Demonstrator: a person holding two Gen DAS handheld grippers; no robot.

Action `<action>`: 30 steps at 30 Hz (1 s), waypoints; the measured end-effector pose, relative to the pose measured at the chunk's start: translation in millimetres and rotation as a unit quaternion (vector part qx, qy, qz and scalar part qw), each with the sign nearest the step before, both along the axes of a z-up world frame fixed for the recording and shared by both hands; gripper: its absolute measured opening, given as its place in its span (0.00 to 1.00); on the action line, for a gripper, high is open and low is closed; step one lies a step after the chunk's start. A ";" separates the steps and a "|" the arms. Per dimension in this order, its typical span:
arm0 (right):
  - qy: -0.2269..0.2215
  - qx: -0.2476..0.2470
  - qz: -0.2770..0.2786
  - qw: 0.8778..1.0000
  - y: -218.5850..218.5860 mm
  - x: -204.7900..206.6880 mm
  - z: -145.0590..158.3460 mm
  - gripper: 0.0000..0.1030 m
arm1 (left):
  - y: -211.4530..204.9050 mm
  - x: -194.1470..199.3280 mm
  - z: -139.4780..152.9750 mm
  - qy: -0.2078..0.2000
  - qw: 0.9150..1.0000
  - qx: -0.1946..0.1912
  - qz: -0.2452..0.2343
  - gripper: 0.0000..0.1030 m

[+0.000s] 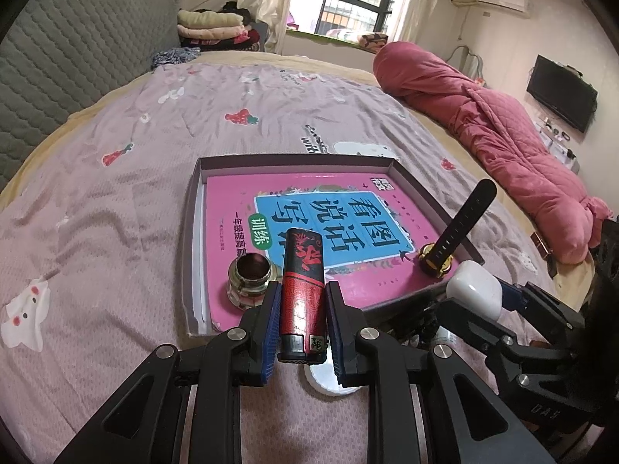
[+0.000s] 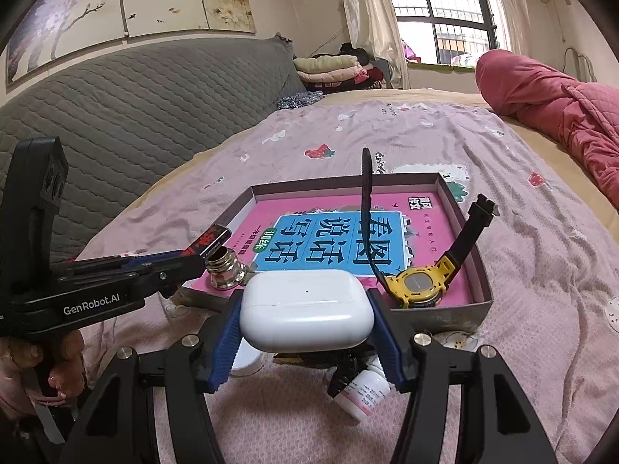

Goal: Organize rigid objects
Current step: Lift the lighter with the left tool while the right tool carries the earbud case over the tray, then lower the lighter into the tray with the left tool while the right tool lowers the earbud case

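Mid-carry to the box [image 1: 437, 208]: left tongs [image 1: 301, 321] clamped on lighter [image 1: 303, 290], right tongs [image 2: 305, 317] clamped on earbud case [image 2: 305, 309], both at near rim. Next: lower inside, release.

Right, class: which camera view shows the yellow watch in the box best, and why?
The right wrist view: the yellow watch shows its whole case, face and both black straps. The left wrist view catches only a gold-looking edge of the case and one upright strap.
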State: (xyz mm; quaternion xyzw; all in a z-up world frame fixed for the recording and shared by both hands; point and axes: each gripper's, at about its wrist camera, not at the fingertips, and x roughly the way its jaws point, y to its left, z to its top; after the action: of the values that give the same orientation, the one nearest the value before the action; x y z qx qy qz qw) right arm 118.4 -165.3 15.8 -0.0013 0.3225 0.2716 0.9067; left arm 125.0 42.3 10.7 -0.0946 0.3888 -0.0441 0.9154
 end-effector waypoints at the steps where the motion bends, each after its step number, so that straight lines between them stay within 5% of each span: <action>1: 0.000 0.000 0.000 1.000 0.6 0.7 -0.8 0.59 | 0.0 1.0 0.2 0.000 1.000 0.000 0.000 0.22; 30: -0.009 -0.007 -0.005 1.000 8.4 21.2 -8.9 0.59 | -12.0 23.5 -11.1 0.017 1.000 0.011 -0.006 0.22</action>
State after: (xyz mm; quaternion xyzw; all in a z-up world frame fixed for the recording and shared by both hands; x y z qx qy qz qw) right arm 139.6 -156.8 6.9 -0.0086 0.3168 0.2642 0.9109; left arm 148.5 30.3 -0.5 -0.0825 0.4052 -0.0437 0.9094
